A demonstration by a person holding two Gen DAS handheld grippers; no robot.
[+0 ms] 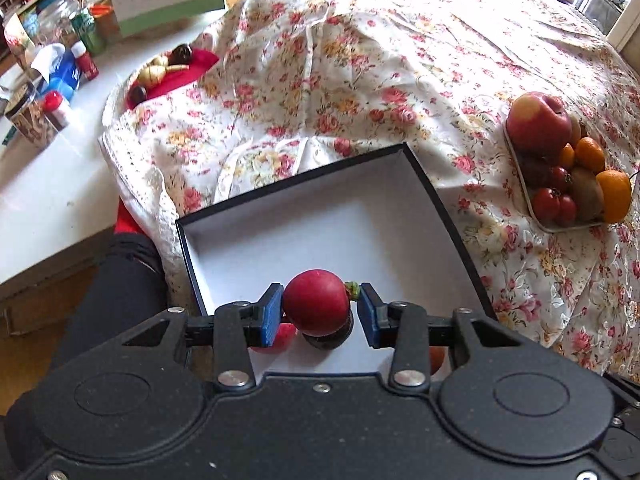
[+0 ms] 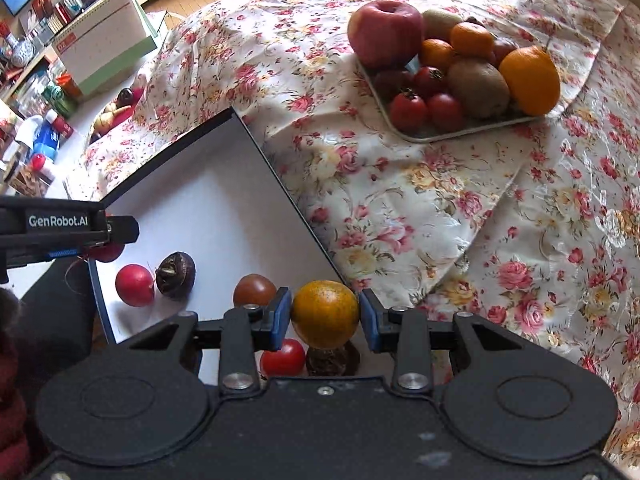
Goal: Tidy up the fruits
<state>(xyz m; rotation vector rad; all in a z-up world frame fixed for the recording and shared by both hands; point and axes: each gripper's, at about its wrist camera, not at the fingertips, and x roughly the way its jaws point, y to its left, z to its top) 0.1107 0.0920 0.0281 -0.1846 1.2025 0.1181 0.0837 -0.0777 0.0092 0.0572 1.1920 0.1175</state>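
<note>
The left tool [image 1: 320,310] is pinching a round red radish-like fruit with a small green stem end [image 1: 316,296] between its blue pads, holding it above the near end of the black-walled box with a white floor [image 1: 436,196].

The right tool [image 2: 325,316] is gripping a round orange-yellow citrus fruit [image 2: 325,314] the same way, over the box's near right corner.

Five fruits are lying on the box floor in the right wrist view: one red radish [image 2: 135,285], one dark brown bulb [image 2: 175,274], one brownish tomato [image 2: 255,289], one bright red tomato [image 2: 282,357] and one dark fruit [image 2: 332,358] under the citrus.

The box is resting on the surface covered by a rose-patterned cloth [image 2: 400,184].

Well apart, a cream rectangular tray [image 2: 424,136] is carrying one big red apple [image 2: 384,32], two kiwis, three oranges and several small tomatoes.
</note>
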